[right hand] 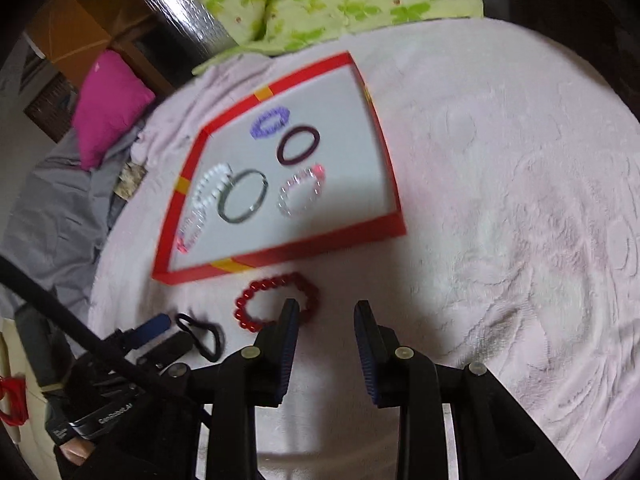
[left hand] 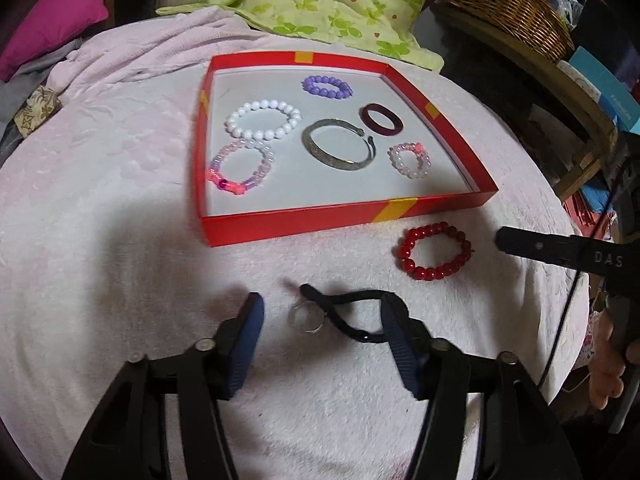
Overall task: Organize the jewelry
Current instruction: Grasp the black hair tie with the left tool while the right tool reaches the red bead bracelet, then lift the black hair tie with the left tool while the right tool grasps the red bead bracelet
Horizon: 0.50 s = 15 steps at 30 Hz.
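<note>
Bracelets: six in tray (left hand: 304, 222), four beaded, two solid | red beads (left hand: 434, 251) at 6 | black cord (left hand: 352, 312), ring (left hand: 305, 317) between spread left gripper (left hand: 320, 320) | right gripper (right hand: 326, 324) parted, empty

Black cord (left hand: 352, 312) and clear ring (left hand: 303, 319) between left gripper (left hand: 322, 320) parted fingers (left hand: 250, 320)

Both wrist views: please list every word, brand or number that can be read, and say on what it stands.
"DAS": white letters on the black right tongs, cut off at the picture's edge.
"FASHION", probably: small vertical print on a blue box, hard to read.
White print on a black strap at the lower left of the right view: too blurred.
</note>
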### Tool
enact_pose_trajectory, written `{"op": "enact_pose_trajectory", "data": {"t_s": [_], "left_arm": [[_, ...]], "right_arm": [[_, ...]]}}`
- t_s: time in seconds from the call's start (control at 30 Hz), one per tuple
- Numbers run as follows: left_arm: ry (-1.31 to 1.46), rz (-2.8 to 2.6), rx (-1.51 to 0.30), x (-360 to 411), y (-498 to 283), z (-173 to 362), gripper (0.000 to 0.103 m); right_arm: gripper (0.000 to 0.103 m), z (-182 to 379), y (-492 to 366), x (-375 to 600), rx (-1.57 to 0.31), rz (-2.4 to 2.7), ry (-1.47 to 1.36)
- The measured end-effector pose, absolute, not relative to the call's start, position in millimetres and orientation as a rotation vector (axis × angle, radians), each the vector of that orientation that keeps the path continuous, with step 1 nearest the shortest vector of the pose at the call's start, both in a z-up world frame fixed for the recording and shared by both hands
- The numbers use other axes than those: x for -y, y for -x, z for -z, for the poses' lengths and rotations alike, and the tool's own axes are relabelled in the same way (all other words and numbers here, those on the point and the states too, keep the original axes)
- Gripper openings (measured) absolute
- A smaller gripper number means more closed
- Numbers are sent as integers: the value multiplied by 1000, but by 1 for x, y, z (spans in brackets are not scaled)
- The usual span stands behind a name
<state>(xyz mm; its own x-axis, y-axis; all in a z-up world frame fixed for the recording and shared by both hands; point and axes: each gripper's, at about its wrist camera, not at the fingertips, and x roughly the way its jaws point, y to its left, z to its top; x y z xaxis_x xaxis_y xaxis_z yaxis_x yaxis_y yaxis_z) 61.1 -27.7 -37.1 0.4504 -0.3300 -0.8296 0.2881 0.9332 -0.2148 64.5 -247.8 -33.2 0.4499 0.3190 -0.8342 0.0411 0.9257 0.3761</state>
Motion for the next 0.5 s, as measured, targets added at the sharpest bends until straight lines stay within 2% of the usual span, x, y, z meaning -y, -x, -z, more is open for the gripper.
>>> {"op": "enact_pose_trajectory", "data": {"t_s": [0.1, 0.2, 0.37, 0.4, 0.43, 0.5], "left_arm": [[33, 403, -1046, 33, -62, 41, 35], [30, 412, -1046, 35, -64, 43, 24], [26, 434, -1046, 35, -66, 44, 14], [26, 438, -1045, 35, -66, 44, 11], [27, 439, -1043, 34, -66, 43, 10], [28, 432, -1028, 31, -65, 39, 9]], "right_arm": [[32, 41, -73, 239, -1111, -187, -362], [32, 44, -82, 230, -1112, -184, -347], [31, 58, -92, 211, -1118, -144, -245], [27, 57, -91, 207, -1106, -140, -199], [12, 56, -90, 204, -1100, -133, -165], [10, 52, -84, 200, -1087, -125, -125]]}}
